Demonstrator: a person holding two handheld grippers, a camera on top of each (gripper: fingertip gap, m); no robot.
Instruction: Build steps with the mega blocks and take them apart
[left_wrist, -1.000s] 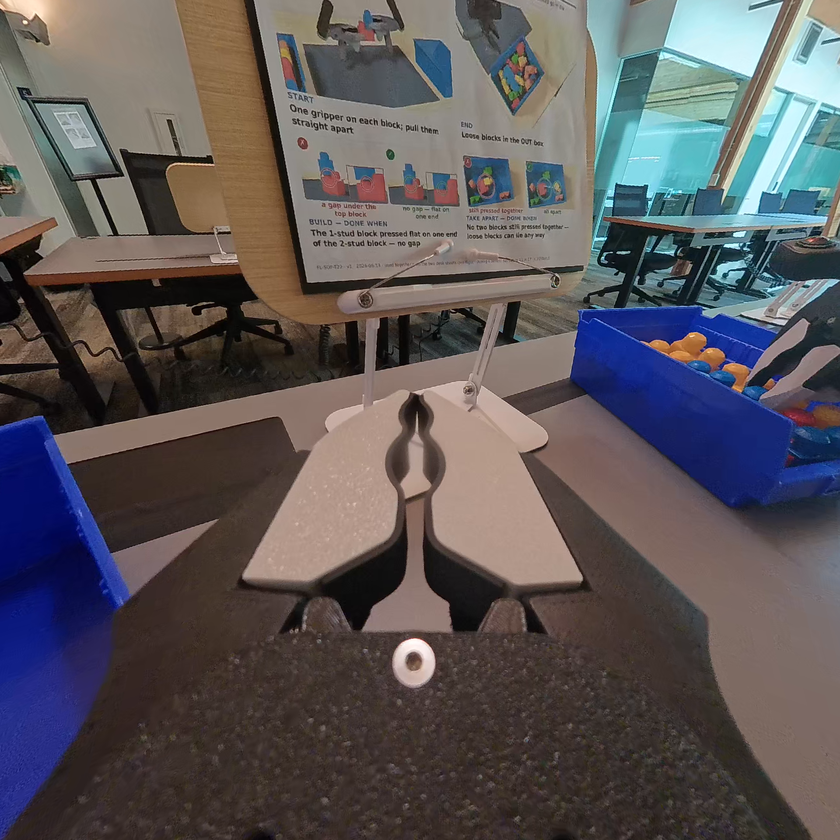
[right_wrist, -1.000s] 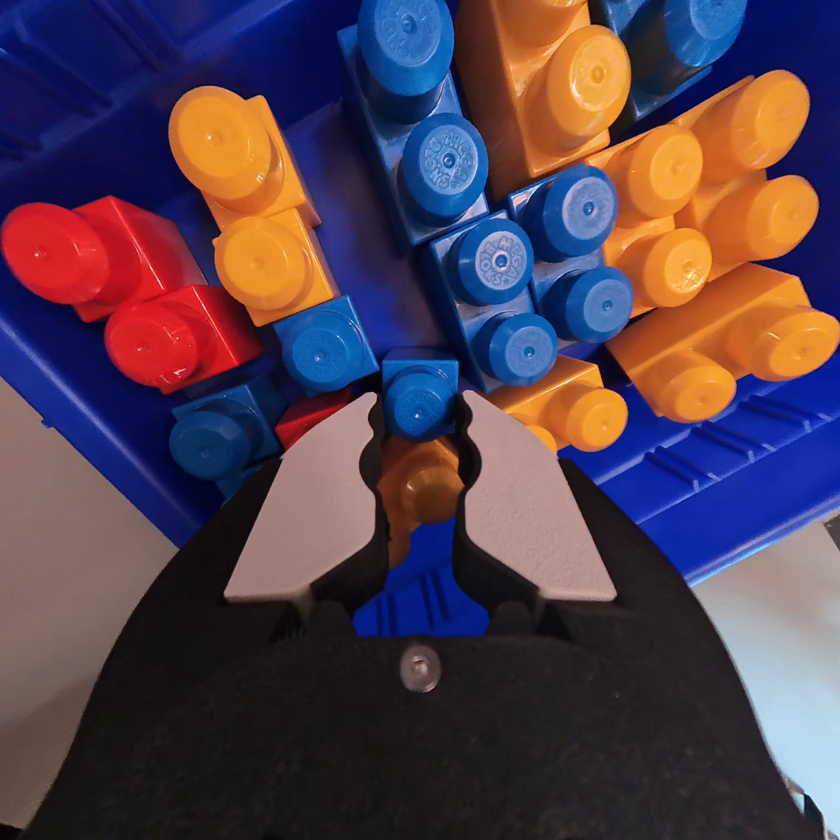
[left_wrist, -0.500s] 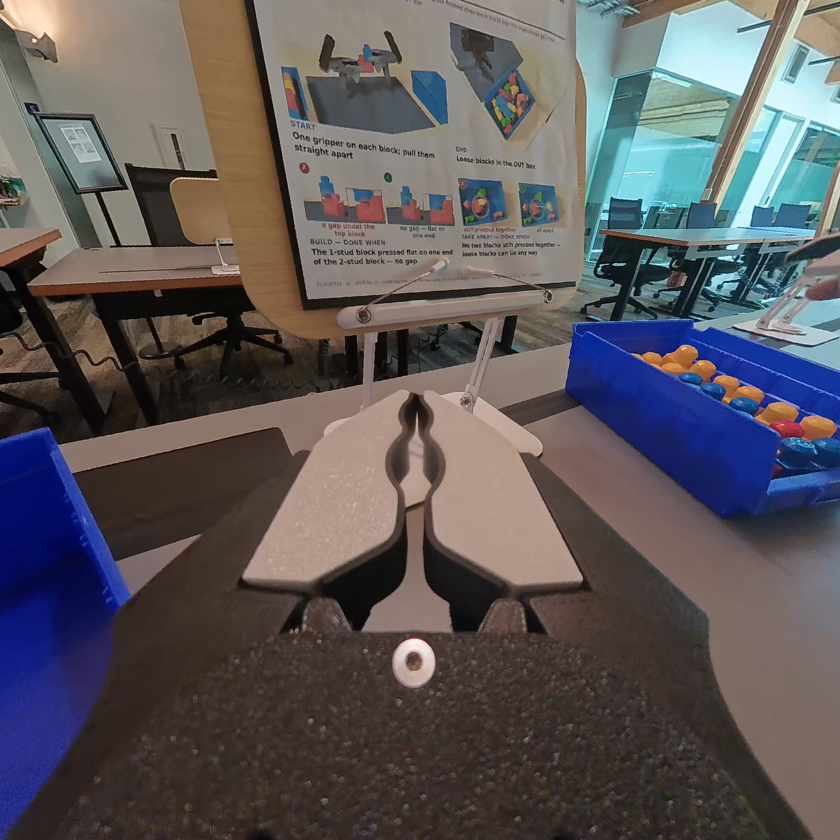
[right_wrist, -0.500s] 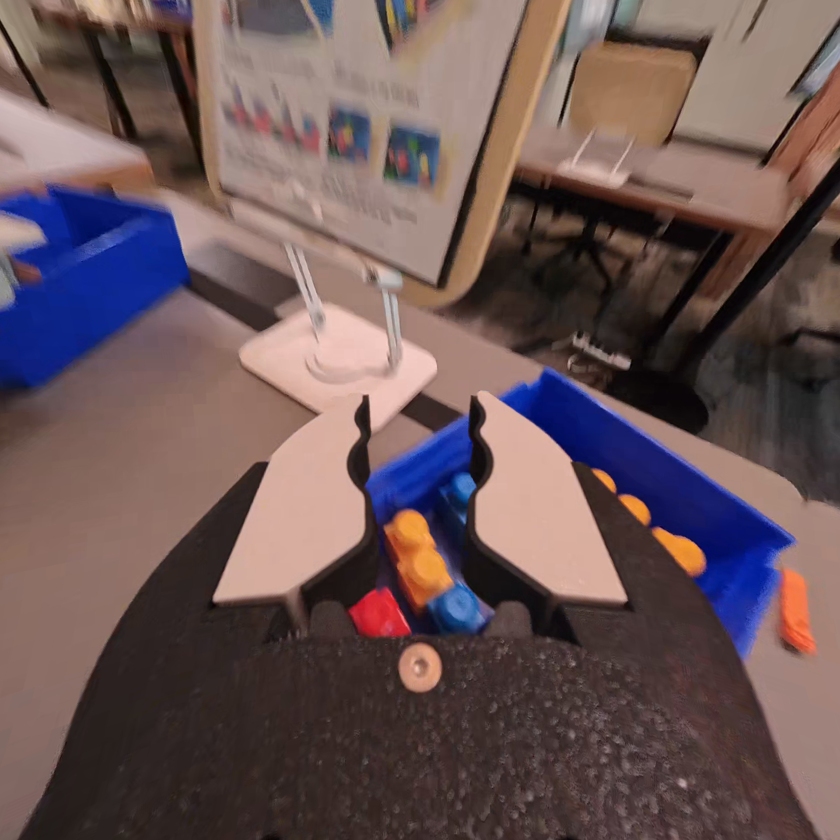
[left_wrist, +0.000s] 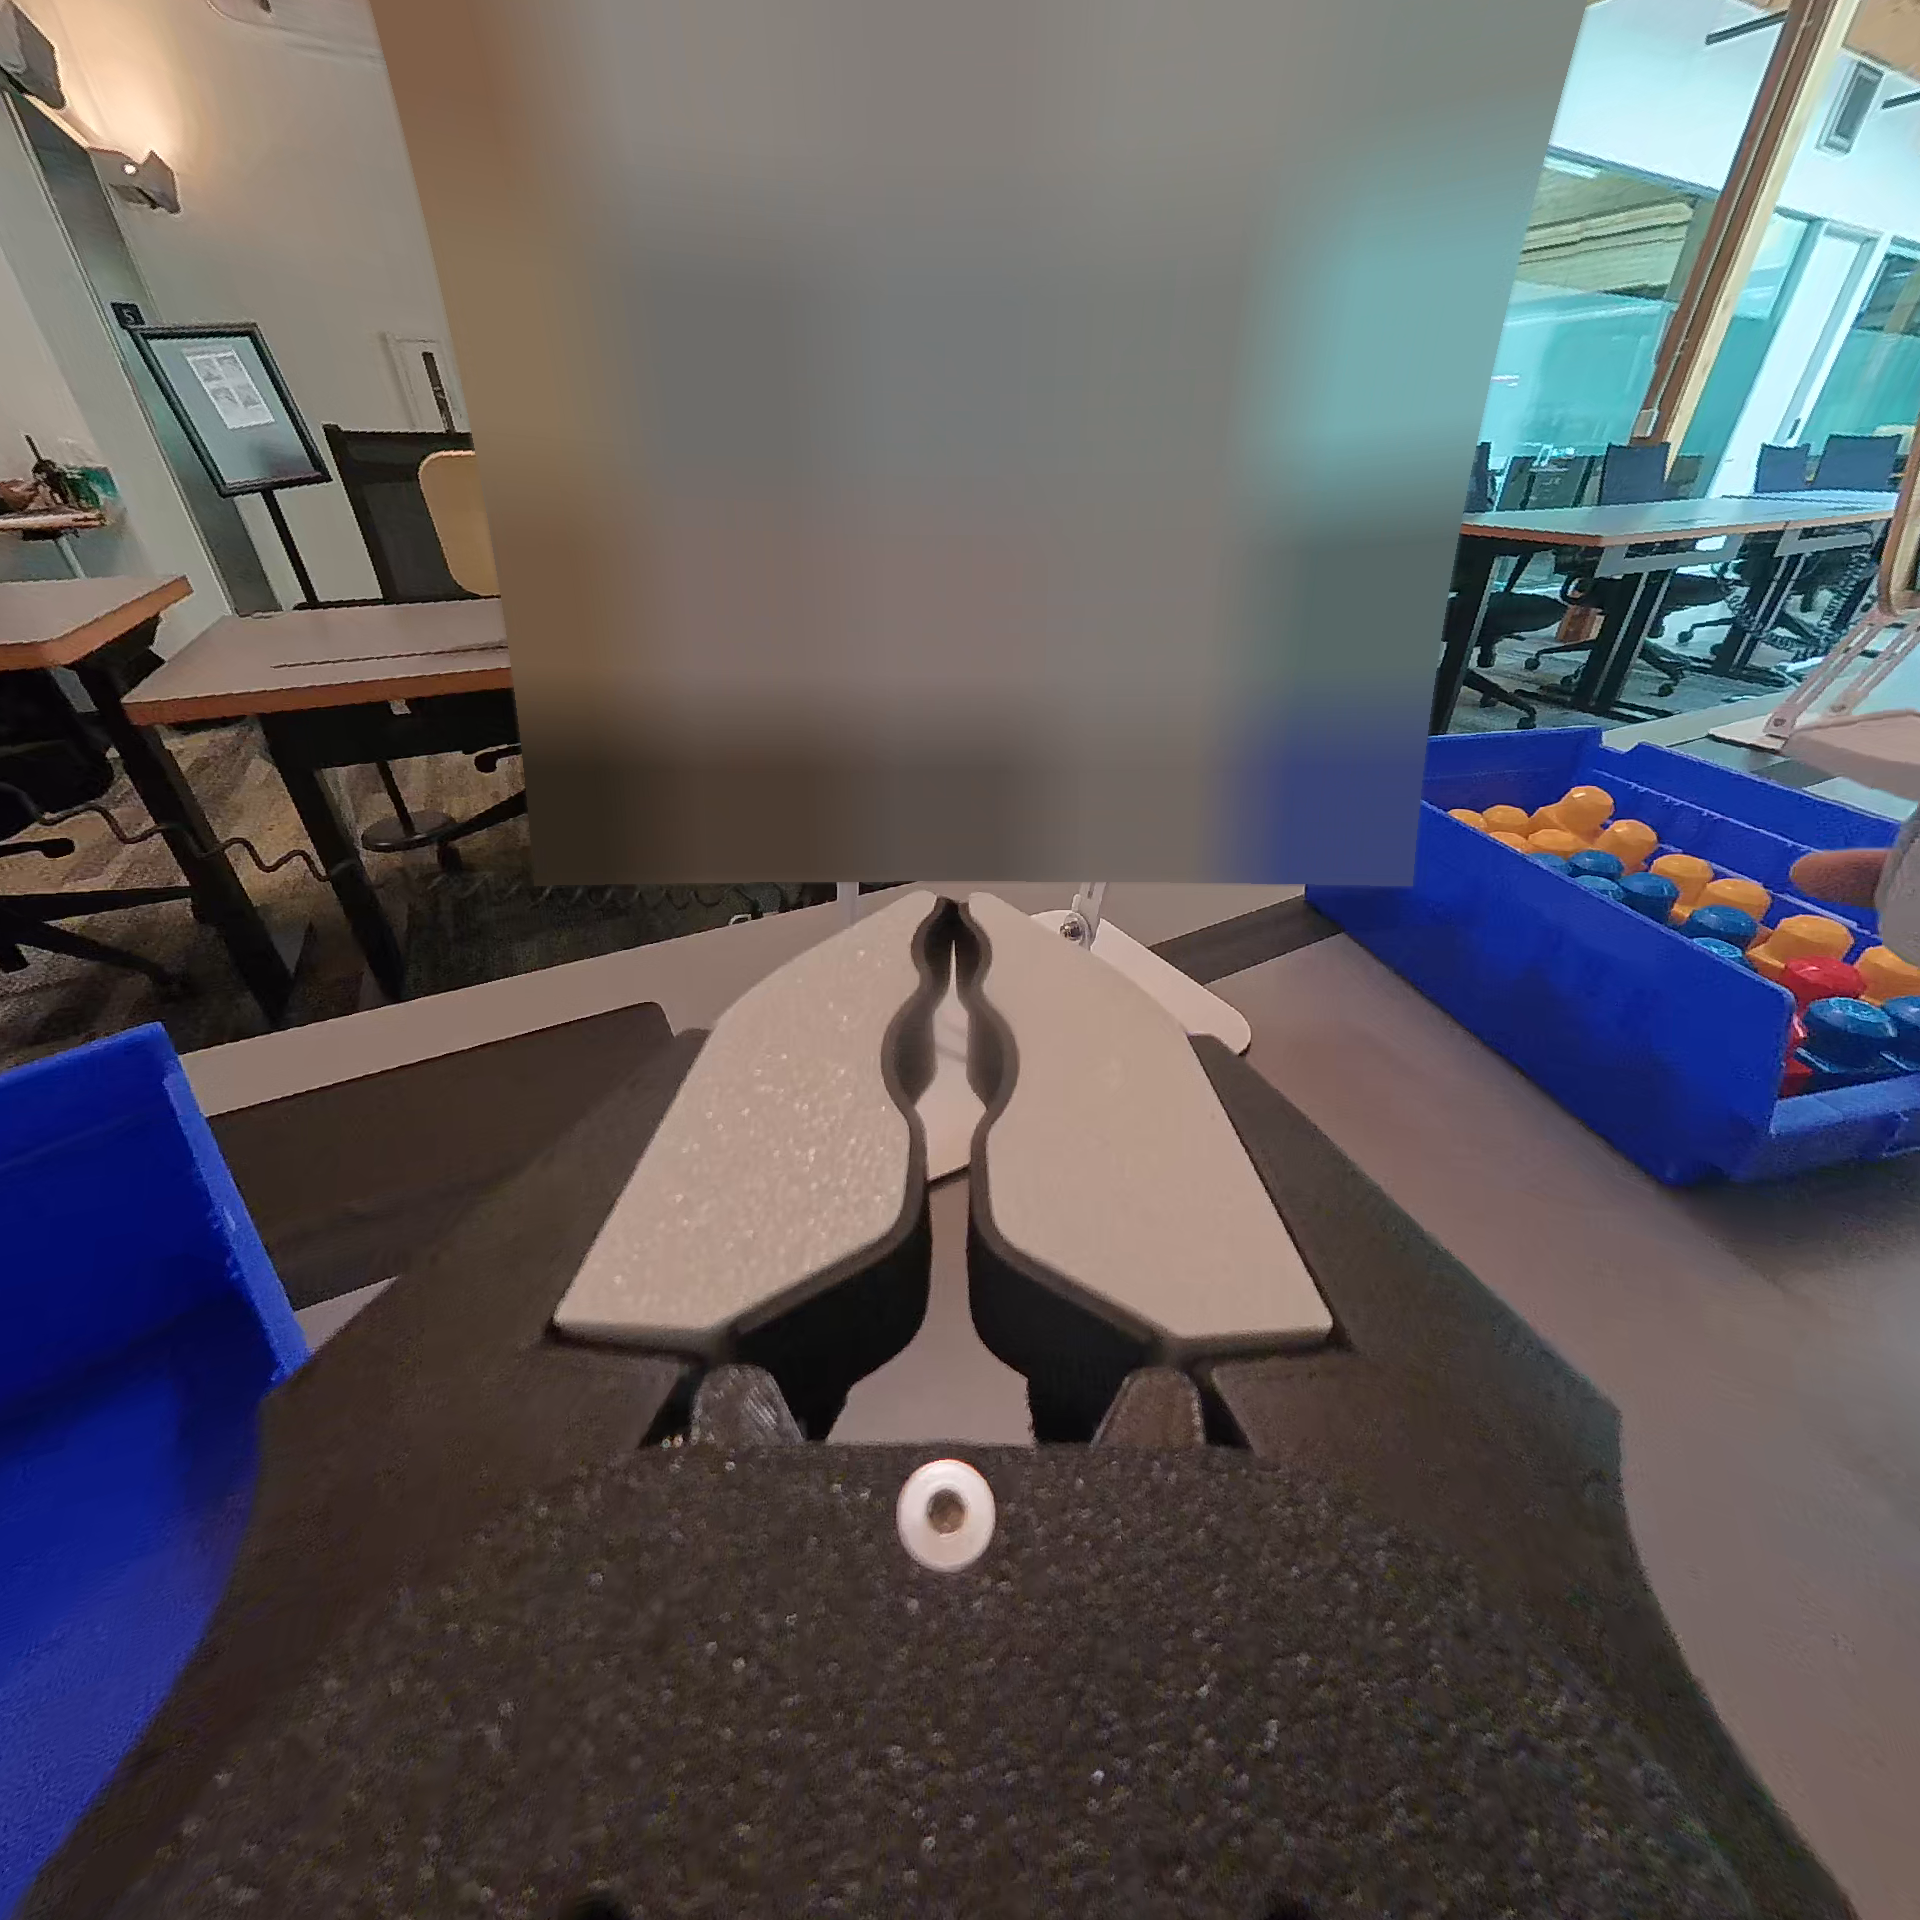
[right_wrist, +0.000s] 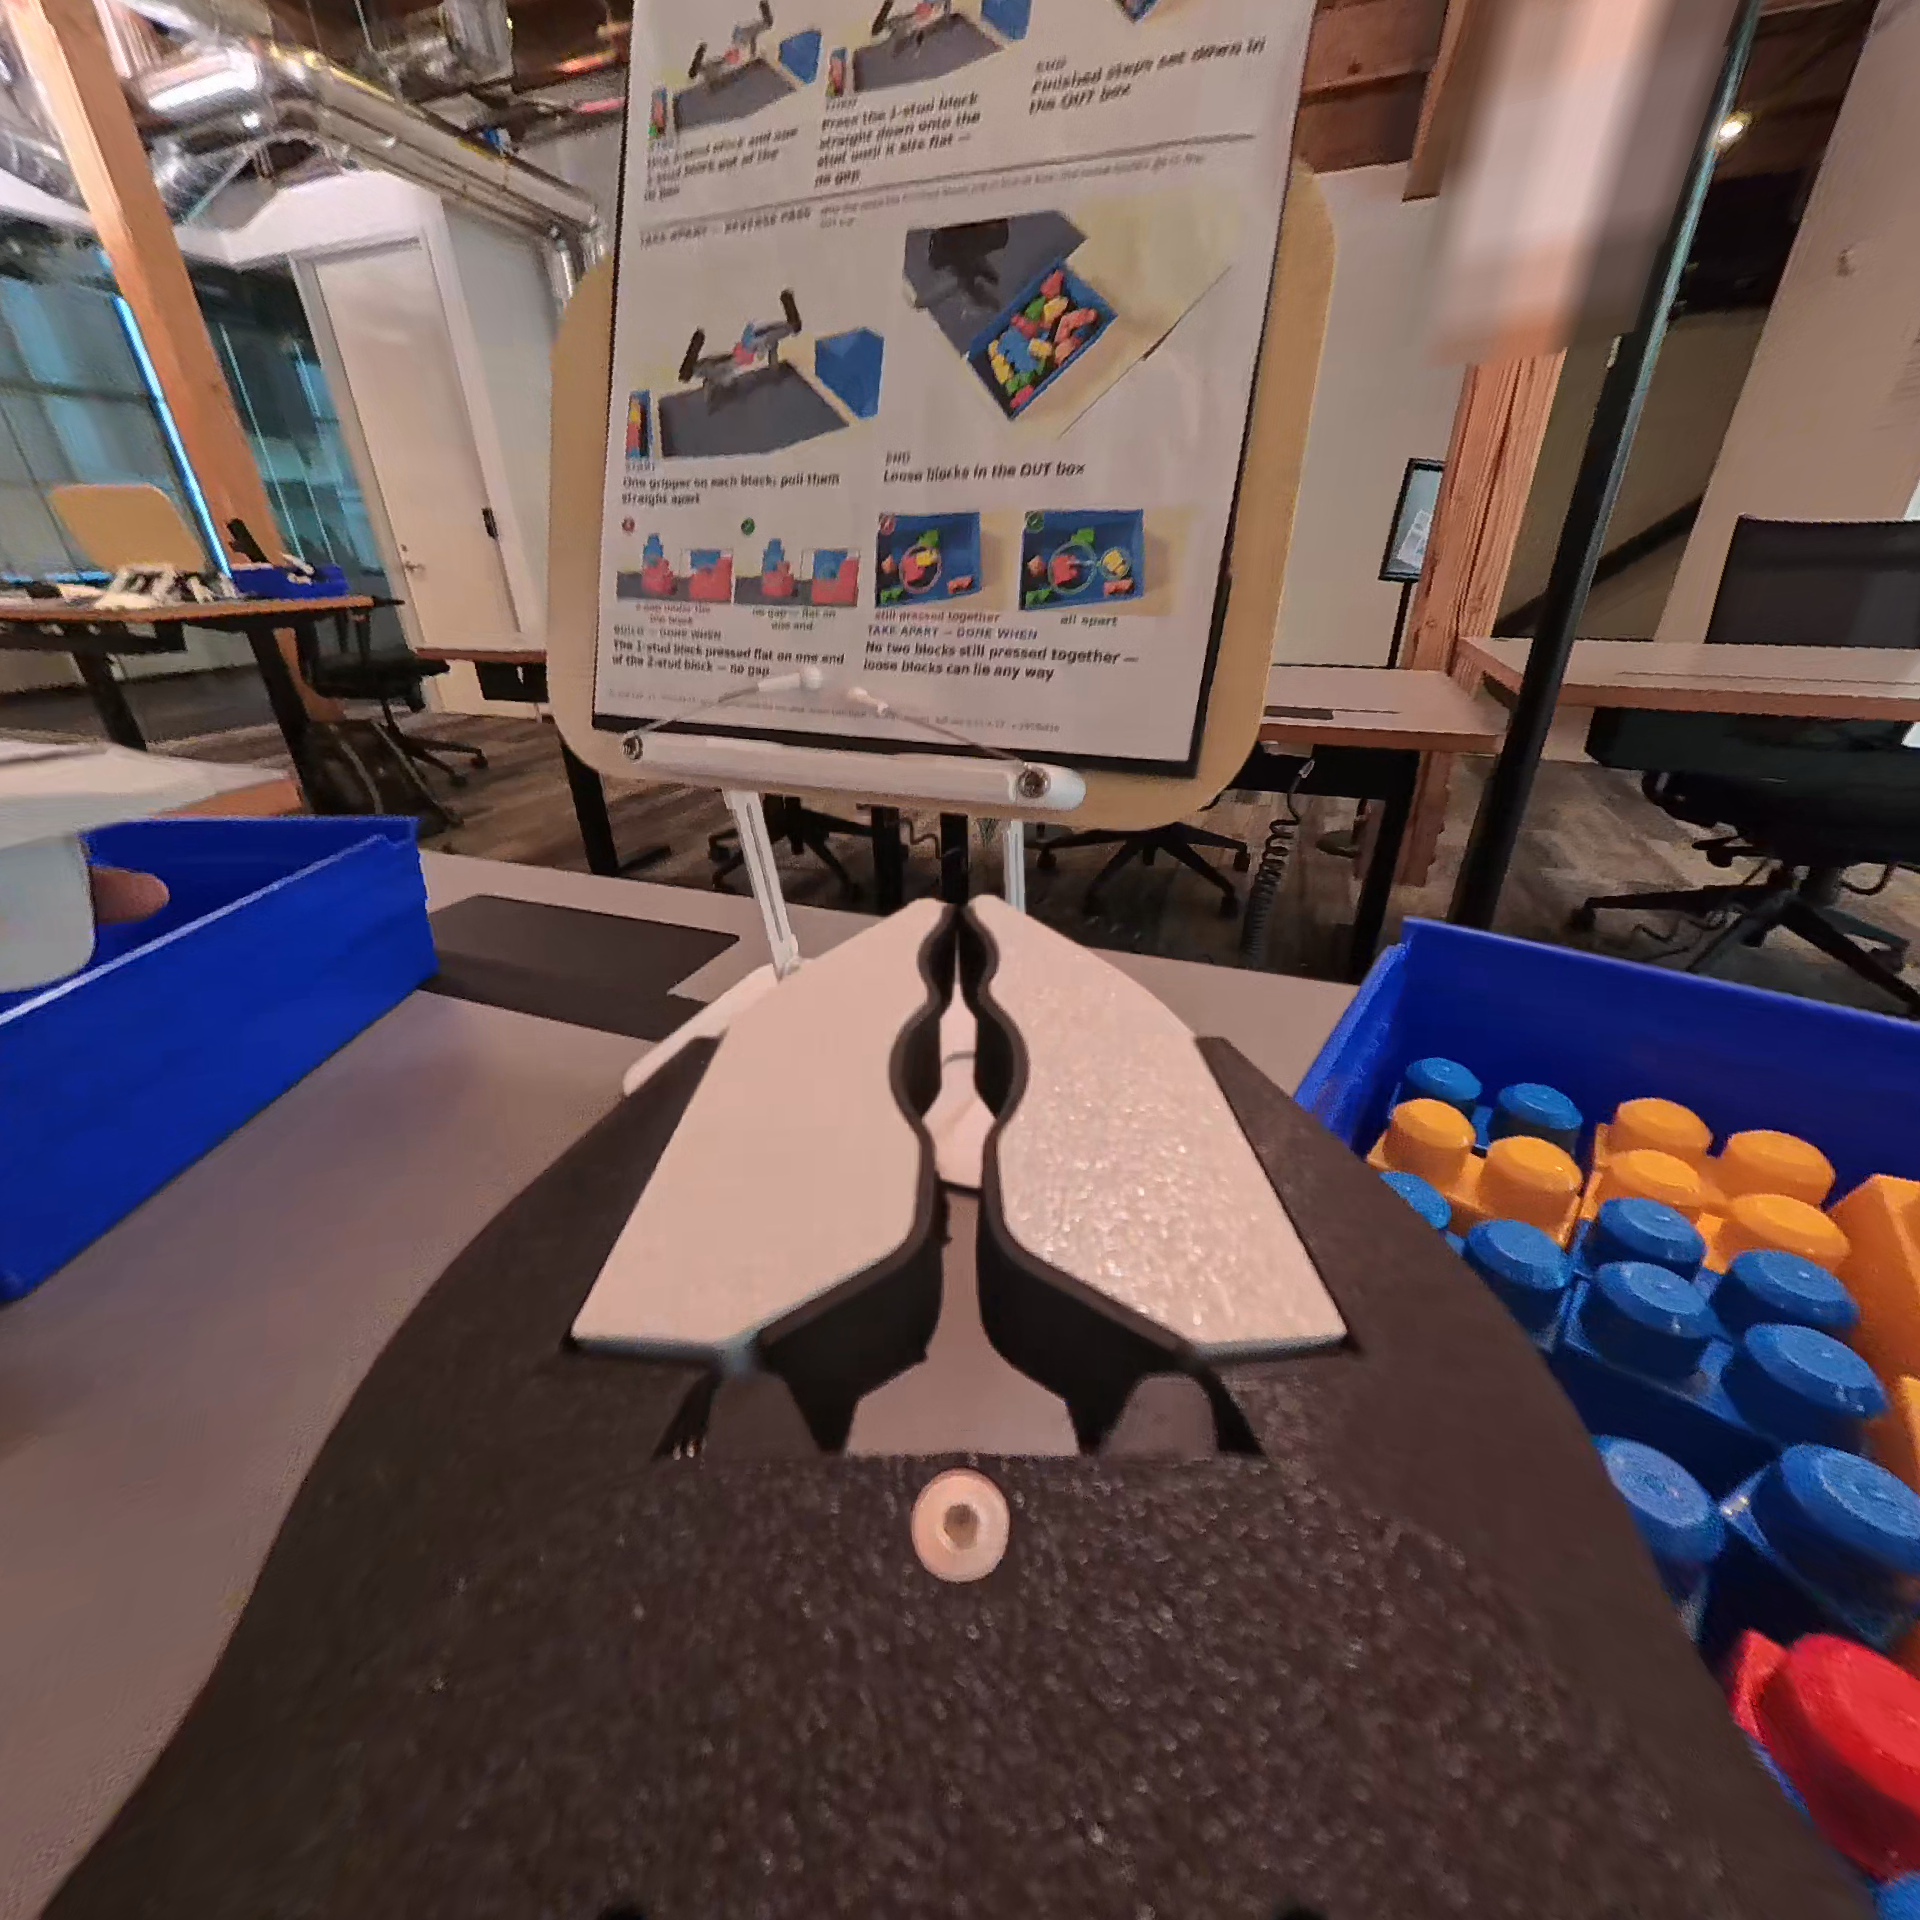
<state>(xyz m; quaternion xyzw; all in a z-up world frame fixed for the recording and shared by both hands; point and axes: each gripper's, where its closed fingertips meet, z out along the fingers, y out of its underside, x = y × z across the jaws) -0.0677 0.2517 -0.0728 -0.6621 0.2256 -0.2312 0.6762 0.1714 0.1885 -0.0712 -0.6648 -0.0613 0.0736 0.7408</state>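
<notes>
both grippers, left gripper (left_wrist: 948, 920) and right gripper (right_wrist: 954, 920), hovering over the grey tabletop (right_wrist: 260, 1195) with jaws clenched on nothing. mega blocks (right_wrist: 1662, 1299) sitting studs-up, filling the right blue bin (right_wrist: 1621, 1003); left blue bin (right_wrist: 239, 997) showing no contents.

A smooth grey worktop (right_wrist: 260, 1164) carries a flat black rectangular mat (right_wrist: 582, 961). Behind the mat stands a white flat-footed sign stand (left_wrist: 1164, 997). Left of the stand sits an empty blue plastic bin (right_wrist: 208, 997); right of it, a blue plastic bin of blocks (left_wrist: 1558, 997).
</notes>
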